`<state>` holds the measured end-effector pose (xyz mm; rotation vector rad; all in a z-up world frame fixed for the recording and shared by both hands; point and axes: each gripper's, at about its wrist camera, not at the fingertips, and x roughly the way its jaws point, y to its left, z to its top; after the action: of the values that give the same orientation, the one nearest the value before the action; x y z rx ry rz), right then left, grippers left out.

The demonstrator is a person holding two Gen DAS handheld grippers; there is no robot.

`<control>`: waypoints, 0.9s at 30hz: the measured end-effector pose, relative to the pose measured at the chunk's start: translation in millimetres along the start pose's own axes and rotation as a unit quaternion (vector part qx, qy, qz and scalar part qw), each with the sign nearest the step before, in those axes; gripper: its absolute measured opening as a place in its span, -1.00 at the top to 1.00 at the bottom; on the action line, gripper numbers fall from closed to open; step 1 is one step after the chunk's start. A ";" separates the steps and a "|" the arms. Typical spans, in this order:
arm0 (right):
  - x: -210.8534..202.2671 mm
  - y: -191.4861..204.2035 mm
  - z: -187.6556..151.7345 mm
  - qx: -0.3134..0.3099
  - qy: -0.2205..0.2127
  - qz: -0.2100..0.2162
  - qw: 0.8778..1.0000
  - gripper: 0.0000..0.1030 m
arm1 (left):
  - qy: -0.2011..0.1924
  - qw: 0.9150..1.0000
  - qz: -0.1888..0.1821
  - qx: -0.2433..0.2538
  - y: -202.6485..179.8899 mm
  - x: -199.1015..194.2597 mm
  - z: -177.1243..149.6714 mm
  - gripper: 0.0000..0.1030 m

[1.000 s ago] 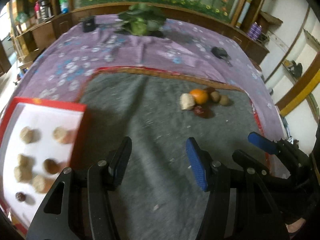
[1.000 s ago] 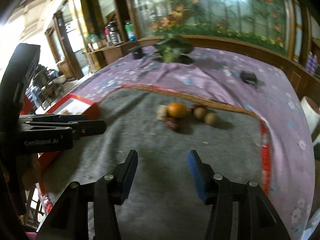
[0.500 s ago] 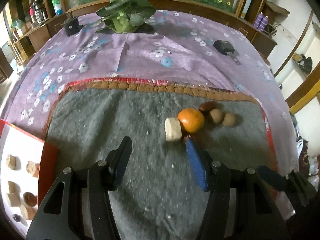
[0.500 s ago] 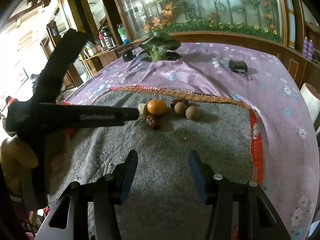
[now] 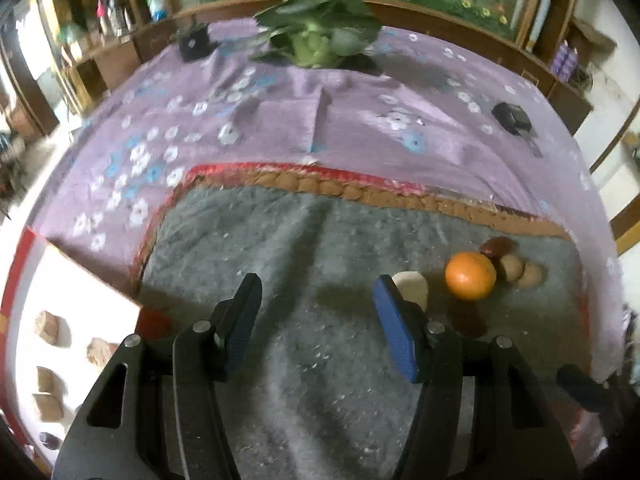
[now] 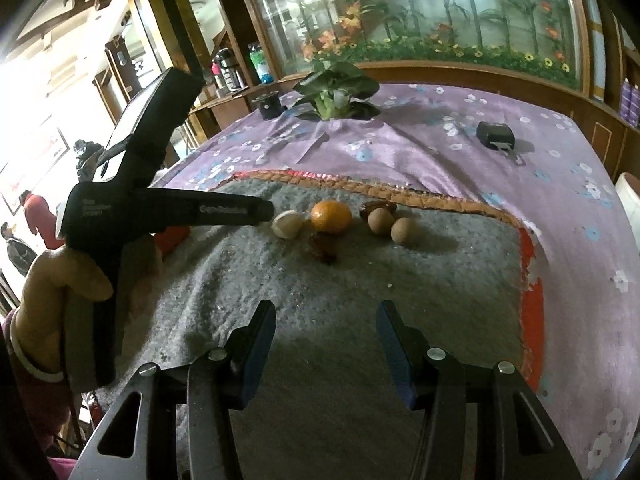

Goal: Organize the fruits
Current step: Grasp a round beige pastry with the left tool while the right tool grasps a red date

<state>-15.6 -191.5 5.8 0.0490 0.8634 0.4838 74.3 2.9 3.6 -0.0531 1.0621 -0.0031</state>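
An orange (image 5: 471, 275) (image 6: 331, 216) lies on the grey mat (image 5: 320, 360) with a pale fruit chunk (image 5: 412, 287) (image 6: 287, 224), a dark red date (image 6: 324, 246), another date (image 5: 498, 245) and two brown round fruits (image 6: 380, 221) (image 6: 404, 231). My left gripper (image 5: 316, 304) is open and empty, its right finger just beside the pale chunk. It also shows in the right wrist view (image 6: 260, 212), tip close to the chunk. My right gripper (image 6: 326, 332) is open and empty, low over the mat, short of the fruits.
A red-edged white tray (image 5: 80, 308) with several sorted pieces sits at the left. A purple flowered cloth (image 5: 320, 120) covers the table beyond the mat, with a leafy plant (image 5: 320, 36), a black box (image 5: 512, 118) and a dark pot (image 5: 192, 46).
My left gripper has swung from the tray toward the fruits, then shifted so they sit at its right finger. My right gripper has moved slightly closer to the fruits.
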 end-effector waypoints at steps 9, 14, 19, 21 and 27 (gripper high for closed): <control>6.3 3.8 3.1 -0.016 0.009 -0.003 1.000 0.01 | 0.022 0.998 -0.063 -0.003 -18.2 0.6 1.5 -0.14; 6.3 1.1 3.5 -0.014 0.011 -0.003 1.000 0.01 | 0.039 0.998 -0.051 -0.002 -28.6 17.0 5.7 -0.14; 11.3 0.4 4.0 -0.016 0.018 -0.001 1.000 0.01 | 0.035 0.998 -0.043 0.005 -30.8 21.0 8.5 0.23; 13.8 0.7 5.7 -0.021 0.020 -0.002 1.000 0.01 | 0.038 0.997 -0.064 0.002 -28.7 22.1 10.1 0.49; 30.0 5.1 20.6 -0.048 0.022 0.005 0.999 0.01 | 0.024 0.997 -0.067 -0.004 -20.2 5.3 6.7 0.55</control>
<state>14.1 -171.0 -1.0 -0.0460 0.8823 0.5363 83.2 -17.2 3.2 -0.1332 1.1048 -0.1222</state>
